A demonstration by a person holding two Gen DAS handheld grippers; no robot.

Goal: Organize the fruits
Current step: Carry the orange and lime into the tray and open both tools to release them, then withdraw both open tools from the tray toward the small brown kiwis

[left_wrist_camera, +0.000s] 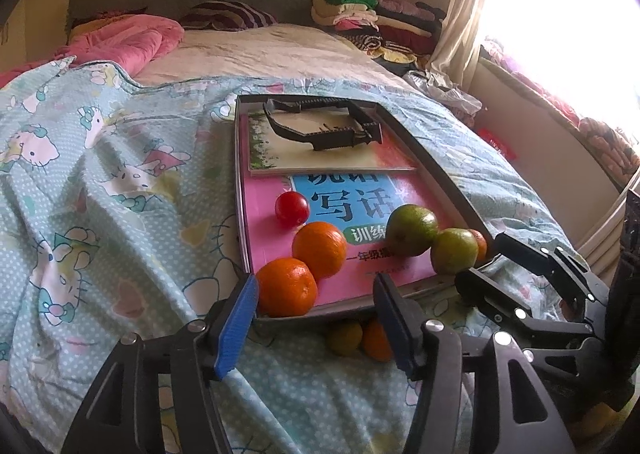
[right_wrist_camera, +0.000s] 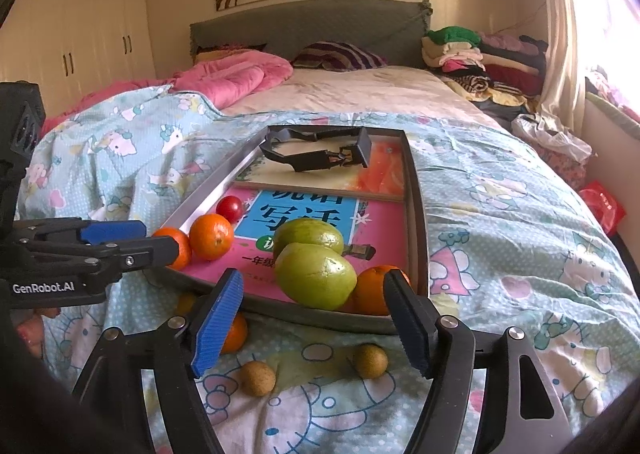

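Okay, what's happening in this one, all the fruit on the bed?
A person with a handheld gripper in each hand is gathering fruit into a metal tray on the bed. In the tray: three oranges, two green fruits and a small red one, resting on books. The left gripper hovers at the near left orange, jaws open, nothing gripped. The right gripper is open and empty too. An orange and two small brown fruits lie on the blanket.

Bed (right_wrist_camera: 500, 189) spread with a cartoon-cat print cover. On it, a shallow metal tray (right_wrist_camera: 418, 213) just ahead of the right tool (right_wrist_camera: 316, 318). Beneath that tool, loose on the cover: two small brownish fruits (right_wrist_camera: 258, 378), plus an orange (right_wrist_camera: 236, 334) by its left finger.
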